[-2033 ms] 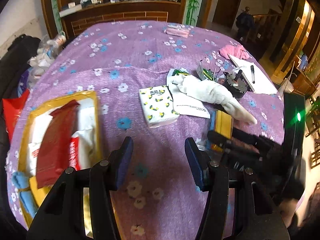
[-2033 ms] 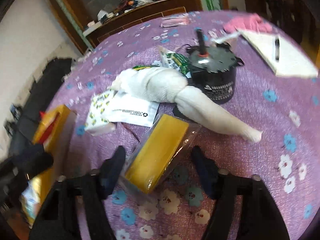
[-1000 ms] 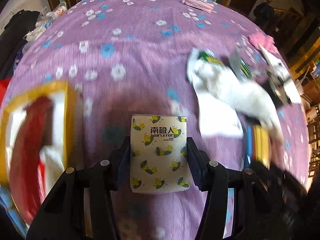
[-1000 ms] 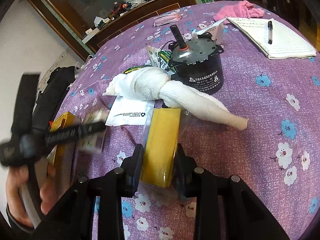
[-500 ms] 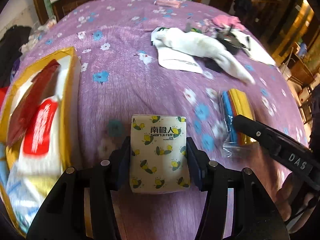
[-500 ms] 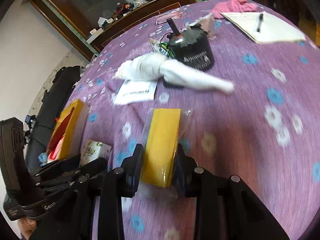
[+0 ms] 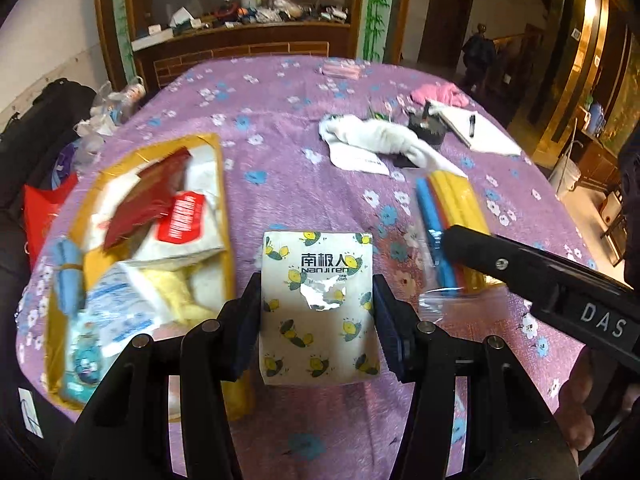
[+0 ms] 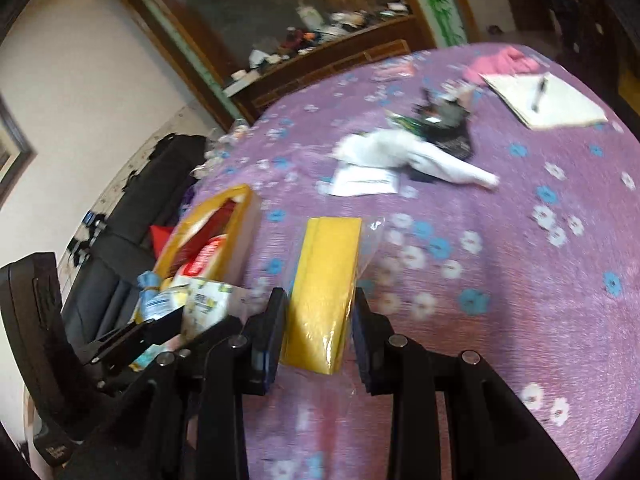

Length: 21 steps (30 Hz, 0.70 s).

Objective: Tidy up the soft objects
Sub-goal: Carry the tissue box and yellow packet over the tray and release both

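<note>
My left gripper (image 7: 316,312) is shut on a white tissue pack (image 7: 318,304) printed with yellow lemons and holds it above the purple floral tablecloth, just right of the yellow box (image 7: 222,216). The box holds tissue packs, a red packet and blue cloths. My right gripper (image 8: 320,320) is shut on a yellow cloth pack in a clear bag (image 8: 324,280), lifted over the table to the right of the box (image 8: 240,204). The same pack (image 7: 456,208) shows in the left wrist view beside the right gripper's black body. A white knotted towel (image 7: 384,136) lies further back.
A black motor (image 8: 448,128) sits behind the towel, on a white leaflet (image 8: 364,182). A notepad with a pen (image 8: 548,100) and a pink cloth (image 8: 500,62) lie at the far right. Black bags (image 8: 132,216) and a red bag (image 7: 40,208) sit off the table's left edge.
Both grippers closed on their packs, lifted them and drew back toward the near edge beside the yellow box. The towel and motor now lie farther away.
</note>
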### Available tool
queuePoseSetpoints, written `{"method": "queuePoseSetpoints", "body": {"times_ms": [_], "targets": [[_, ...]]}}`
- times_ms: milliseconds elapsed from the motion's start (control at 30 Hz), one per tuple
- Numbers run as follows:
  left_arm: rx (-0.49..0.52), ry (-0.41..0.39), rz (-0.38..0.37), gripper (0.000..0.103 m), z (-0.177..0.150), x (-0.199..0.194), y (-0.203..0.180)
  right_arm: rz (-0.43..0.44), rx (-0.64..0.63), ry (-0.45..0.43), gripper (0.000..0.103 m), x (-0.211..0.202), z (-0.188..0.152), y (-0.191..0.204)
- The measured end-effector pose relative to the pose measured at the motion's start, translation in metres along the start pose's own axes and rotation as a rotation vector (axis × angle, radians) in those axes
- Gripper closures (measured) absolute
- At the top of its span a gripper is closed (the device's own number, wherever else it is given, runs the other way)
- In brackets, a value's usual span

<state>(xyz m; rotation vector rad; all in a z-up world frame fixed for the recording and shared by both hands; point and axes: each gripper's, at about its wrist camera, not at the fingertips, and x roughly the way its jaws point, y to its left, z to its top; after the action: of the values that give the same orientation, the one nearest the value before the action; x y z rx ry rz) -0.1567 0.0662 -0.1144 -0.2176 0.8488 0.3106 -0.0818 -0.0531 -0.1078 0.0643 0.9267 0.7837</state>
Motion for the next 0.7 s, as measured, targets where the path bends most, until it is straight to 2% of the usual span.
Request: {"method": "queuePoseSetpoints", "body": {"times_ms": [400,567,700], "targets": [[-0.133,-0.066,0.017,0.051,0.001,-0.041,0.084,0.089,-0.129,0.032,0.072,0.031,0.003,0.072],[-0.235,-0.056,-0.059,0.051,0.012,-0.047,0.131,0.098,-0.158,0.050,0.072,0.048,0.010,0.091],[-0.267,-0.074,-0.030,0.051,0.023,-0.047,0.163,0.096,-0.181,0.062,0.072,0.063,0.019,0.105]]}}
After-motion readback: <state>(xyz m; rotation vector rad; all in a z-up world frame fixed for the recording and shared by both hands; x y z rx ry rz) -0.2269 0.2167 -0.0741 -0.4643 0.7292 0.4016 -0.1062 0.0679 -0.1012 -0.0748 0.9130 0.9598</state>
